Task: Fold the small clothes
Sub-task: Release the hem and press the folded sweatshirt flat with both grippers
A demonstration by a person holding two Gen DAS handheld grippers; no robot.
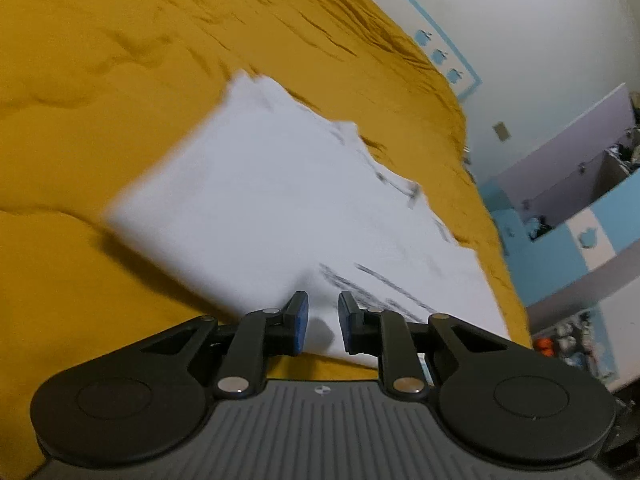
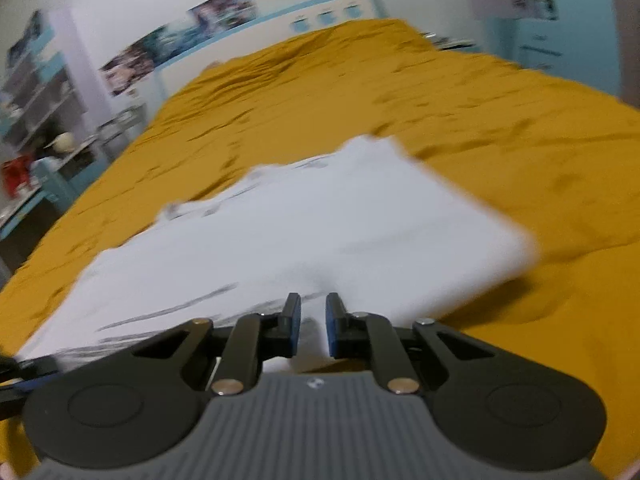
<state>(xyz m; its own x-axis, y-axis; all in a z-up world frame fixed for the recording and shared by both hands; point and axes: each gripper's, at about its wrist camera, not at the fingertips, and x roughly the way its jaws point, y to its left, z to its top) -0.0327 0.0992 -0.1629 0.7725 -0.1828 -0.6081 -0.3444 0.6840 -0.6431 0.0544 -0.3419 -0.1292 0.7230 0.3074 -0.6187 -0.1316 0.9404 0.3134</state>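
Dark print on the white garment (image 1: 256, 200) is blurred past reading. The garment is spread on the mustard bedspread (image 1: 80, 120); its near edge is pinched by the left gripper (image 1: 323, 322) and the right gripper (image 2: 313, 326).

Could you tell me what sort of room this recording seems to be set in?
Most likely a bedroom: a wide bed under a mustard-yellow cover bears the white garment, posters hang on the wall, and cluttered shelves stand beside the bed.
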